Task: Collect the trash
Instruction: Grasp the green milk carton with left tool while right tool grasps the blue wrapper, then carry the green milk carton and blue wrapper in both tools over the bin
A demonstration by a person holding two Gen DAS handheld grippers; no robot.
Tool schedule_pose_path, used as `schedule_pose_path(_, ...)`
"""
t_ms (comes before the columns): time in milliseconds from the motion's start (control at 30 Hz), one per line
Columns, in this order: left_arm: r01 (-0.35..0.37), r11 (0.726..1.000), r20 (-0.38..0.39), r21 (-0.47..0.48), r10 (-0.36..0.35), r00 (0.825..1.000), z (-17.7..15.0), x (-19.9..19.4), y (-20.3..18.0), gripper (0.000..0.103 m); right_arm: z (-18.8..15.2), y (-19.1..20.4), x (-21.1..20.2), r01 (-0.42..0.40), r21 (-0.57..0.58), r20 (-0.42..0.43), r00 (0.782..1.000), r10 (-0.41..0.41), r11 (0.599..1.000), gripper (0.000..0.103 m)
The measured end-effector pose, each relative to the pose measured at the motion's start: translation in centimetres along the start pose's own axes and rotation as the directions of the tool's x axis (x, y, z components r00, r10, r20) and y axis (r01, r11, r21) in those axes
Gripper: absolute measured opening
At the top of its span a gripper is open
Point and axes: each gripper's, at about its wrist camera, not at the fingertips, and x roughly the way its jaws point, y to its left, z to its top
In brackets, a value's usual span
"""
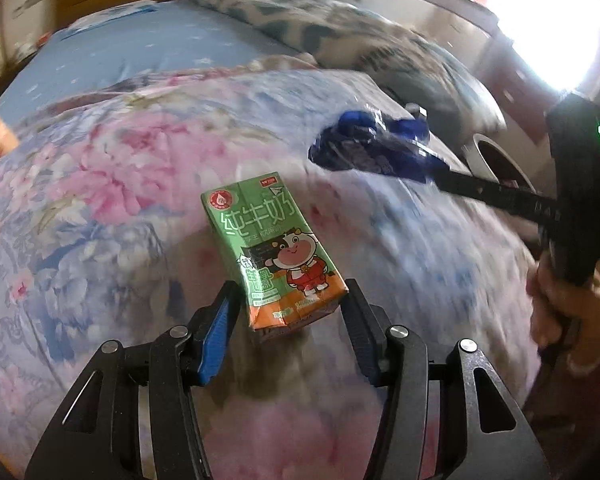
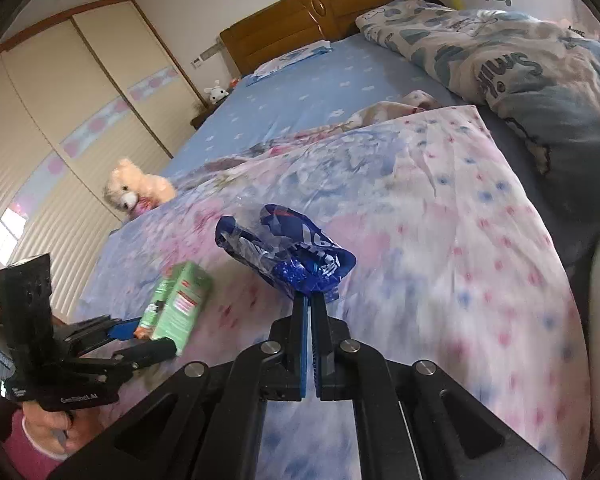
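We see the carton over the quilt, the wrapper at its two o'clock, a bear at the quilt's nine o'clock edge.

This is a bedroom at home, with a big bed, flowery quilt, teddy bear and wardrobe.

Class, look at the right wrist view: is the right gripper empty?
No, the right gripper is shut on the blue wrapper, lifted above the floral quilt.

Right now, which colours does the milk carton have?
The carton is green with an orange bottom; the left wrist view shows it best.
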Motion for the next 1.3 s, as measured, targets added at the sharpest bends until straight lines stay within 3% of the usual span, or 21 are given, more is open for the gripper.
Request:
schedule_pose_path(133, 0.004, 0.999, -0.009, 0.043, -0.003, 1.000, -1.0, -0.6, -0.3, 0.052, -1.3, 0.3, -1.0, 0.003, 0.003, -0.007, 1.000, -0.003, 1.000, 0.002)
schedule_pose_path(200, -0.025, 0.999, -0.002, 0.043, 0.025, 1.000, -1.5, -0.9, -0.2, 0.053, -2.0, 0.5, -1.1, 0.010, -0.007, -0.017, 1.000, -0.011, 1.000, 0.008)
schedule_pose_path(267, -0.065, 0.997, 0.011, 0.032, 0.065, 0.998, -2.1, -1.4, -0.1, 0.062, -2.6, 0.7, -1.0, -0.005, -0.010, -0.049, 0.999, 0.005, 1.000, 0.014)
schedule_pose_path(300, -0.085, 0.996, 0.018, 0.023, 0.084, 0.996, -2.5, -1.6, 0.1, 0.074, -2.8, 0.8, -0.9, -0.011, -0.014, -0.057, 0.998, 0.010, 1.000, 0.032)
schedule_pose_path(333, -0.109, 0.994, 0.027, 0.014, 0.109, 0.994, -2.7, -1.8, 0.1, 0.079, -2.9, 1.0, -1.1, -0.018, -0.032, -0.063, 0.998, 0.016, 0.999, 0.047)
schedule_pose_path(367, -0.136, 0.991, 0.046, 0.002, 0.135, 0.990, -2.9, -2.1, 0.0, 0.080, -3.0, 1.3, -1.3, -0.015, -0.053, -0.061, 0.998, 0.012, 0.998, 0.072)
schedule_pose_path(400, -0.147, 0.989, 0.055, -0.007, 0.147, 0.988, -3.1, -2.2, 0.0, 0.081, -2.9, 1.7, -1.6, -0.012, -0.085, -0.050, 0.999, 0.008, 0.996, 0.079)
schedule_pose_path(500, -0.180, 0.980, 0.074, -0.083, 0.186, 0.980, -3.3, -2.3, 0.0, 0.088, -2.1, 2.6, -2.2, 0.003, -0.172, -0.011, 1.000, -0.005, 0.985, 0.079)
schedule_pose_path(633, -0.184, 0.969, 0.078, -0.163, 0.198, 0.977, -3.2, -1.5, -0.2, 0.088, -0.1, 3.1, -0.5, -0.012, -0.237, -0.025, 1.000, 0.006, 0.971, 0.079)
schedule_pose_path(767, -0.226, 0.955, 0.065, -0.189, 0.242, 0.968, -2.8, -0.4, -0.4, 0.088, 0.8, 3.1, 2.6, -0.040, -0.258, -0.090, 0.996, 0.017, 0.965, 0.079)
schedule_pose_path(833, -0.231, 0.954, 0.073, -0.191, 0.248, 0.966, -2.8, -0.3, -0.5, 0.080, 0.6, 3.2, 3.9, -0.043, -0.258, -0.108, 0.994, 0.016, 0.965, 0.079)
schedule_pose_path(867, -0.228, 0.955, 0.072, -0.189, 0.245, 0.967, -2.9, -0.2, -0.5, 0.059, 0.5, 3.2, 4.2, -0.040, -0.255, -0.112, 0.994, 0.012, 0.966, 0.077)
schedule_pose_path(900, -0.213, 0.958, 0.061, -0.191, 0.228, 0.972, -2.9, 0.1, -0.3, 0.048, 0.2, 3.2, 4.6, -0.035, -0.239, -0.122, 0.992, 0.006, 0.970, 0.065)
schedule_pose_path(967, -0.200, 0.960, 0.071, -0.196, 0.217, 0.974, -2.9, 0.0, -0.2, 0.047, -0.4, 2.6, 4.2, -0.036, -0.197, -0.114, 0.993, 0.014, 0.980, 0.036)
schedule_pose_path(1300, -0.153, 0.985, 0.107, -0.079, 0.161, 0.981, -2.5, -0.7, -4.0, 0.047, -4.0, 0.5, -2.7, 0.021, 0.010, 0.028, 0.999, -0.021, 1.000, 0.033)
